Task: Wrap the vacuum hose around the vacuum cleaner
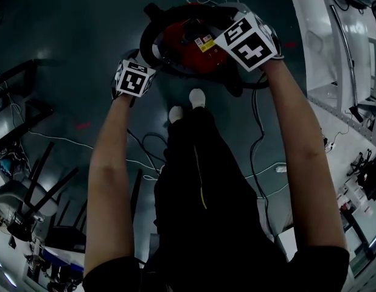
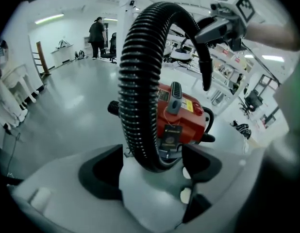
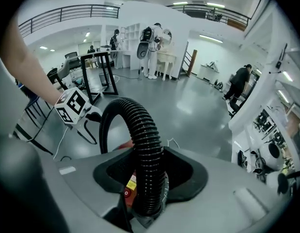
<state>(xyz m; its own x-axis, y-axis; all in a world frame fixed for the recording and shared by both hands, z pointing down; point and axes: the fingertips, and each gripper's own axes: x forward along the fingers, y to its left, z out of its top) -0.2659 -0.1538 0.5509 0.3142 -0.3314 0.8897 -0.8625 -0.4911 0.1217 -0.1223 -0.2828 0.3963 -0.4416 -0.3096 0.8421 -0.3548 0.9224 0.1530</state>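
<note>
The red vacuum cleaner (image 1: 191, 41) stands on the dark floor ahead of my feet, with its black ribbed hose (image 1: 148, 38) curving round its left side. In the left gripper view the hose (image 2: 135, 86) arches up from the red body (image 2: 181, 115) towards my right gripper (image 2: 215, 30). My left gripper (image 2: 150, 166) is open, and the hose's low loop passes between its pads without touching them. My right gripper (image 3: 150, 178) is shut on the hose (image 3: 145, 140) near its end. In the head view each gripper's marker cube hides its jaws: left (image 1: 134, 79), right (image 1: 249, 41).
Loose cables (image 1: 261, 145) trail over the floor beside my white shoes (image 1: 197, 96). Black chair frames (image 1: 48, 181) stand at the left, white shelving (image 1: 352, 53) at the right. A black table frame (image 3: 99, 72) and distant people (image 2: 97, 35) are farther off.
</note>
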